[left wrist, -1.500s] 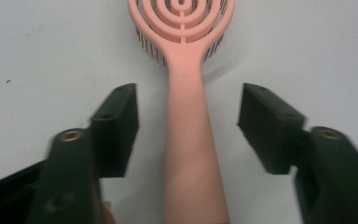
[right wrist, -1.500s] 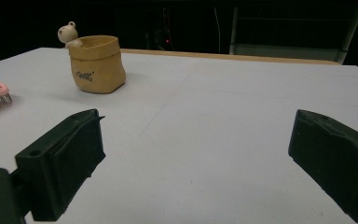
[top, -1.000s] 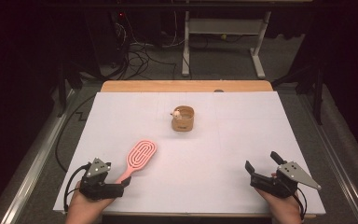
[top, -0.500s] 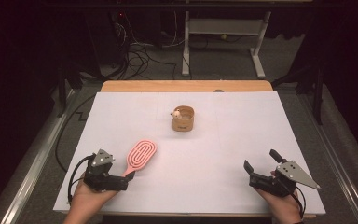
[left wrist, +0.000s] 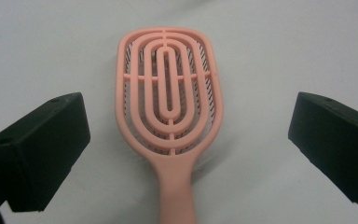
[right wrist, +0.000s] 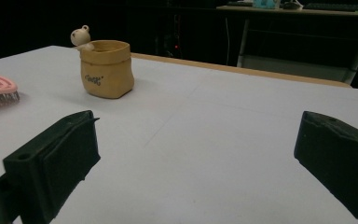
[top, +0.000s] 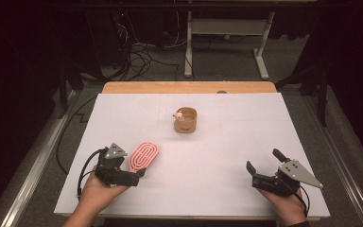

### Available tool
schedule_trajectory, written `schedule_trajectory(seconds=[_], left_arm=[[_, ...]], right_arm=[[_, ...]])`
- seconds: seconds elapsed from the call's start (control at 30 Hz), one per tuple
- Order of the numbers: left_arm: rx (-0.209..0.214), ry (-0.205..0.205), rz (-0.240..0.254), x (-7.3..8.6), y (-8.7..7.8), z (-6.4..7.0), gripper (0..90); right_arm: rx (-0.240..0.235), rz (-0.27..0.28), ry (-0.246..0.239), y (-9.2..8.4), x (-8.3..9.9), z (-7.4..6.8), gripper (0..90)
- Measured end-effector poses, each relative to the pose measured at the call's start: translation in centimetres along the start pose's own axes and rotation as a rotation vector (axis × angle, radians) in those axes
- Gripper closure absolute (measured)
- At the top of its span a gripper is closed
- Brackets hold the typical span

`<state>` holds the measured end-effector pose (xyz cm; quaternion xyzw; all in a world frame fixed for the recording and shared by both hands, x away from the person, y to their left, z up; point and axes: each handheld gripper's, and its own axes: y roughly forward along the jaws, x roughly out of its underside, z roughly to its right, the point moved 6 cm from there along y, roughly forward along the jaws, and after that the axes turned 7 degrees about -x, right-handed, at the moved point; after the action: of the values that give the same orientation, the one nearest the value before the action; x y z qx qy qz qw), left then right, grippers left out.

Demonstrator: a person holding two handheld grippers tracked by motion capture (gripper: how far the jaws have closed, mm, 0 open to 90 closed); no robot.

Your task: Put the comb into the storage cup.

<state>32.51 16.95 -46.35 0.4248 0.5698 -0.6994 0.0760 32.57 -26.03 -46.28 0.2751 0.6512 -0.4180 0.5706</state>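
A pink hairbrush (top: 145, 155) lies flat on the white table (top: 217, 142) at the front left, bristles down. My left gripper (top: 133, 171) hovers over its handle, which is hidden under it in the high view. In the left gripper view the brush (left wrist: 170, 93) runs up between the jaws, and my left gripper (left wrist: 189, 135) is open; its jaws have just been opening and neither pad touches the brush. My right gripper (top: 263, 161) rests open at the front right with nothing between its fingers, as the right gripper view (right wrist: 196, 154) confirms.
A tan pot with a small bear figure (top: 185, 120) on its rim stands mid-table toward the back; it is also at the upper left of the right gripper view (right wrist: 107, 69). A wooden strip (top: 189, 87) edges the far side. Cables and desk legs lie on the floor beyond.
My left gripper has shifted right and slightly up, now covering the brush handle. The brush head has stayed where it was. The right gripper has not moved.
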Motion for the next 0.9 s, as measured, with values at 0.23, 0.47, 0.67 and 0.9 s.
schedule_trajectory(seconds=[0.23, 0.47, 0.67, 0.9], left_arm=[[-0.022, -0.009, -0.046, -0.1, 0.8, -0.1, 0.0], [-0.015, -0.023, -0.098, -0.1, 1.5, -0.5, 0.0], [-0.01, -0.024, -0.105, -0.9, 1.9, -0.5, 0.0], [-0.013, -0.009, -0.116, -2.1, 2.7, -0.3, 0.0]], right_arm=[[-0.003, 0.007, 0.023, -0.9, 0.1, 0.4, 0.2], [0.021, 0.013, 0.033, -1.3, 0.1, 0.9, 0.2], [0.025, 0.014, 0.031, -1.5, 0.2, 0.9, 0.2], [0.024, 0.007, 0.027, -1.3, 0.3, 0.9, 0.2]])
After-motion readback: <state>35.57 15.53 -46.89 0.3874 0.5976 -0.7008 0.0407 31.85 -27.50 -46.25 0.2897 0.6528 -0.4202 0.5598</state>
